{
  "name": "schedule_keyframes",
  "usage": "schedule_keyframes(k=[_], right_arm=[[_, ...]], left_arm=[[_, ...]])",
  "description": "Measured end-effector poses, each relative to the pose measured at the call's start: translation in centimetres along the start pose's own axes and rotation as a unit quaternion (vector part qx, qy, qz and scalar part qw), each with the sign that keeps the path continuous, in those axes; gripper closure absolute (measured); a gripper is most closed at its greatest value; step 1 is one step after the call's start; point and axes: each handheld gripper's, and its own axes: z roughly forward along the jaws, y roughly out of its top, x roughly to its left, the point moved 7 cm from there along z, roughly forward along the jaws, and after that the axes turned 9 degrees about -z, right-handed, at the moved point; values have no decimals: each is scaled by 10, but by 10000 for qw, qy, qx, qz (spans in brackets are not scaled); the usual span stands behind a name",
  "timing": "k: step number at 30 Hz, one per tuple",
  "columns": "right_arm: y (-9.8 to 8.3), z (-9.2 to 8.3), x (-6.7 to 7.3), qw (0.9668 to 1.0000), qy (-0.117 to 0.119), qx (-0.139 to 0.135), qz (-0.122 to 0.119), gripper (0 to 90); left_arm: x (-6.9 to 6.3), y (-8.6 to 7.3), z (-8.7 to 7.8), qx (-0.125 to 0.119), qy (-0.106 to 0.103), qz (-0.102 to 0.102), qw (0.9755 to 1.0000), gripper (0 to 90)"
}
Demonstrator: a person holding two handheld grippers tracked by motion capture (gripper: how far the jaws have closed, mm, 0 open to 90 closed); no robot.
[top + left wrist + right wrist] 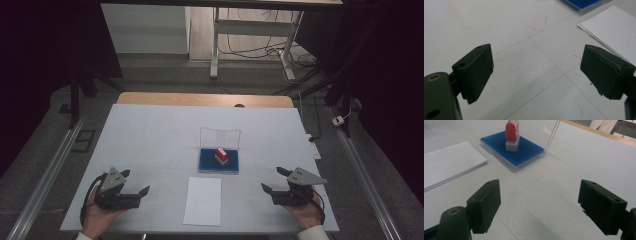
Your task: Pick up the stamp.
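The stamp [221,156], red on top with a grey base, stands upright on the blue pad [207,162], a little to the right of the pad's middle in the high view. In the right gripper view the stamp [512,135] sits toward the far end of the pad [524,152]. The pad lies in a clear case whose lid [220,137] stands open and upright at the pad's far edge. The pad lies near the middle of the white table [150,130].

Just on the near side of the pad, apart from it, lies a sheet of paper [202,200], its long side running toward the person. In the left gripper view a corner of the pad [584,3] shows at the top, with the paper [611,30] below it.

The left gripper [136,182] rests well to the left of the pad, on the near part of the table, held in the person's left hand [100,215]. Its jaws stand wide apart with only bare table between them, and they point toward the paper.

The right gripper [275,180] rests well to the right of the pad, held in the right hand [305,212]. Its jaws also stand wide apart and hold nothing; they face the pad and the stamp across bare table.
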Motion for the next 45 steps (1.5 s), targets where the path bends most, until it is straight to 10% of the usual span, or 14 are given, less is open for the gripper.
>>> schedule_keyframes(k=[45], right_arm=[[18,-1,4,10000,30,-21,-70,262]], left_arm=[[3,-4,3,140,26,79,9999,140]])
